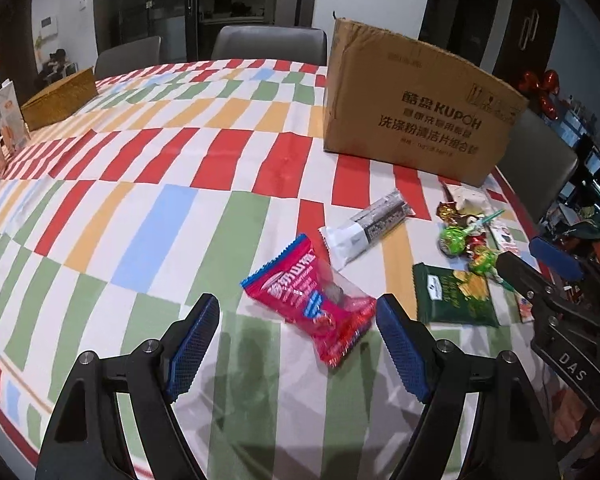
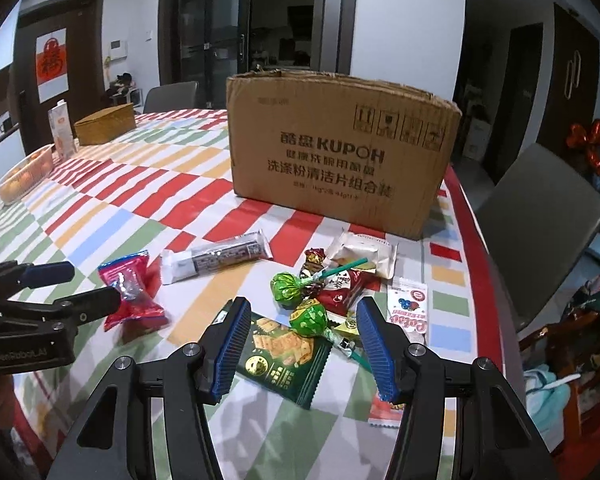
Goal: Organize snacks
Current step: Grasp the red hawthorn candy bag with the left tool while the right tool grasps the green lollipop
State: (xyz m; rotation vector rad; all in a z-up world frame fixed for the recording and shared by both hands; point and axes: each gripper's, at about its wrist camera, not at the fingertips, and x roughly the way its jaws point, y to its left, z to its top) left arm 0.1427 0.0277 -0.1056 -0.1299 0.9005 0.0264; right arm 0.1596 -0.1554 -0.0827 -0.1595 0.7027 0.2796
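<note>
Risk is mostly in the crowding: right gripper [image 2: 300, 344], jaws apart and empty, hangs over the green cracker packet [image 2: 284, 354], which touches a green lollipop [image 2: 309, 316] (it may drag along). Left gripper [image 1: 298, 344], released, frames the red packet [image 1: 314, 300], slippery-looking.

Matt cardboard box [image 2: 340, 160], glossy red packet [image 1: 316, 300]

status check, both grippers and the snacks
Left gripper open over red packet. Right gripper open over green cracker packet. Lollipop overlaps it. Cardboard box behind.
</note>
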